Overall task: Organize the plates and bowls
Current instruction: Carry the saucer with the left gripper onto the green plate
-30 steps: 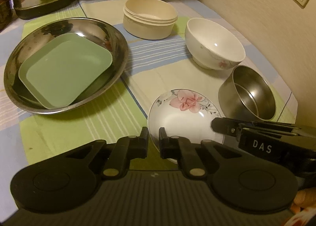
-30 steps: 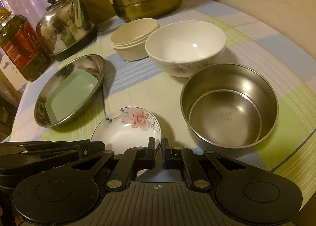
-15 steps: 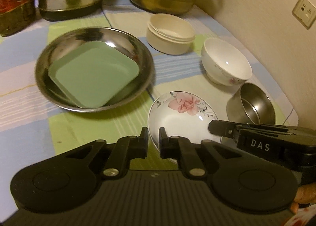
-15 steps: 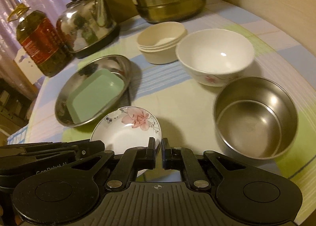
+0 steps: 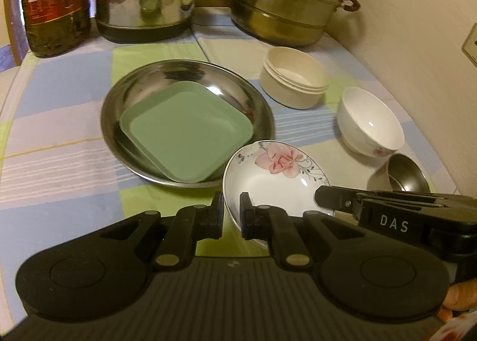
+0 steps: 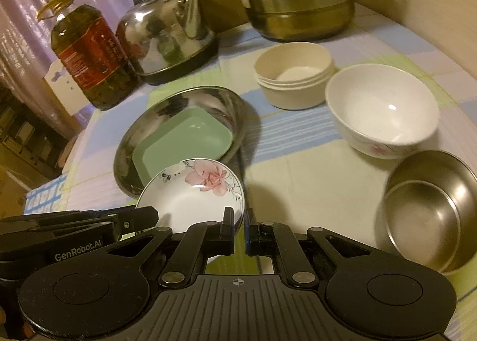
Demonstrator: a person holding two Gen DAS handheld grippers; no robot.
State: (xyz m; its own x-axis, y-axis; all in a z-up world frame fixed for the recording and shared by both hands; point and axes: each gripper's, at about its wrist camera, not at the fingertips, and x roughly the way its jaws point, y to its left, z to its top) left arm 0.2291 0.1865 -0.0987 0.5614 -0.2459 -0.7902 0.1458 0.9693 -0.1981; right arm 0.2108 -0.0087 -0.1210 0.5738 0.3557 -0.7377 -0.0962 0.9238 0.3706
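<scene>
The white flower-printed saucer [image 5: 277, 180] is pinched by its rim on both sides, by the left gripper [image 5: 232, 216] and right gripper [image 6: 238, 229], above the checked tablecloth's [image 5: 59, 138] near edge, presumably for stacking onto the green square plate [image 5: 186, 129].

Floral plate [image 5: 277, 174] tilted, raised beside steel dish [image 5: 140, 96] holding green square plate [image 5: 184, 132]

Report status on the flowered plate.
Left gripper and right gripper both shut on flowered plate rim. Plate lifted beside steel dish. Nothing blocking.
</scene>
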